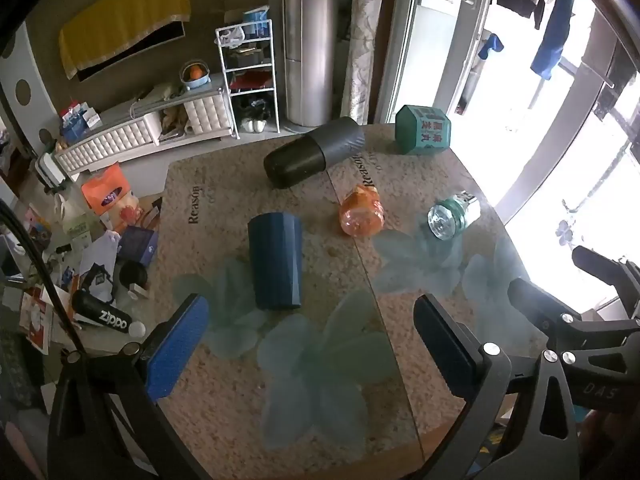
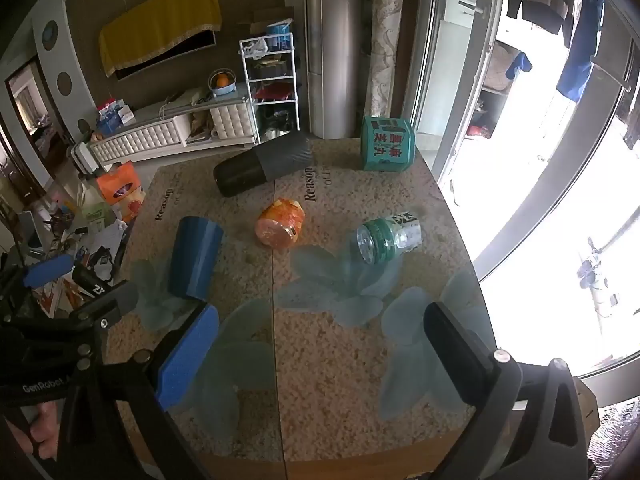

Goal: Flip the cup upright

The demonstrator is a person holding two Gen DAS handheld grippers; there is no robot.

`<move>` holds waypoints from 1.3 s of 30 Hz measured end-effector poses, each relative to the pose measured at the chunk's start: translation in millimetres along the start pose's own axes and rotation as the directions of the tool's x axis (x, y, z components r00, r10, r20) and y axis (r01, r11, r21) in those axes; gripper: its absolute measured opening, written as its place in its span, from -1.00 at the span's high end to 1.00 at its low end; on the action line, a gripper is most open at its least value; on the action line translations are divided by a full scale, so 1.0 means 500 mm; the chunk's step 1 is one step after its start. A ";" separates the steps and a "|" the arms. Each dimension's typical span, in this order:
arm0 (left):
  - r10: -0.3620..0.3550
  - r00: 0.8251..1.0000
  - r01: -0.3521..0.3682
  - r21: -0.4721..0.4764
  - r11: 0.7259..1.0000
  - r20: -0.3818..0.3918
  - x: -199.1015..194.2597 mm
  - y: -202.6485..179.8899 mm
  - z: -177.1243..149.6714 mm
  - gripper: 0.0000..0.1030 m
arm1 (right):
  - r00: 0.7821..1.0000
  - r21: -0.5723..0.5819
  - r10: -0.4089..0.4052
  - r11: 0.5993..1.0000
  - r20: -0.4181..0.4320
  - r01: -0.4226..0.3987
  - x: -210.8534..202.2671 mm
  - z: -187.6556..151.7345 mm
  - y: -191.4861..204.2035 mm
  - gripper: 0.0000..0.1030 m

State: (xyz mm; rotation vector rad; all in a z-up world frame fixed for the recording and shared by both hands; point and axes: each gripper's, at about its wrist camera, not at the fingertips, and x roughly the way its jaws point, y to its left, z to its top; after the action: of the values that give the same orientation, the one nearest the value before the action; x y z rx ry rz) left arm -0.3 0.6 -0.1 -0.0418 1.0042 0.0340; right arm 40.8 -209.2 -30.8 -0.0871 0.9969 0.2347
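A dark blue faceted cup (image 1: 275, 261) lies on its side on the glass-topped table (image 1: 320, 400), left of centre; it also shows in the right wrist view (image 2: 195, 258). My left gripper (image 1: 312, 344) is open and empty, hovering above the table just in front of the cup. My right gripper (image 2: 324, 352) is open and empty, over the near right part of the table; the cup lies ahead to its left. The right gripper's fingers (image 1: 536, 308) show at the right edge of the left wrist view, and the left gripper's fingers (image 2: 48, 270) at the left edge of the right wrist view.
A black and grey flask (image 1: 314, 152) lies on its side at the back. A green box (image 1: 423, 130) stands at the back right. An orange jar (image 1: 361, 212) and a green-labelled clear bottle (image 1: 452, 216) lie mid-table. A cluttered floor lies left of the table.
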 end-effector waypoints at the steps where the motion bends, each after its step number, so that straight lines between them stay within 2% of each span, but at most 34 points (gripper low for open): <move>1: -0.001 1.000 0.001 -0.001 1.000 -0.002 0.001 0.002 0.000 -1.00 | 1.000 -0.001 -0.002 1.000 -0.001 0.002 0.000 0.000 0.000 -1.00; 8: 0.023 1.000 -0.023 0.013 1.000 0.006 -0.002 -0.009 0.002 -1.00 | 1.000 -0.001 0.000 1.000 0.004 0.000 -0.001 0.000 -0.001 -1.00; 9: 0.003 1.000 -0.003 0.001 1.000 -0.002 0.006 -0.006 0.001 -1.00 | 1.000 -0.001 0.000 1.000 0.004 0.000 -0.001 0.000 -0.001 -1.00; 39: -0.005 1.000 0.005 -0.001 1.000 -0.013 0.000 -0.011 -0.013 -1.00 | 1.000 0.000 0.005 1.000 -0.011 -0.005 -0.005 -0.006 -0.005 -1.00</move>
State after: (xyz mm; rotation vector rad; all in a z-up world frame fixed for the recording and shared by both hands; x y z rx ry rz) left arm -5.6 -5.3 -3.2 -0.0454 1.0169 0.0296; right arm 37.9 -212.4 -30.5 -0.0858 1.0079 0.2390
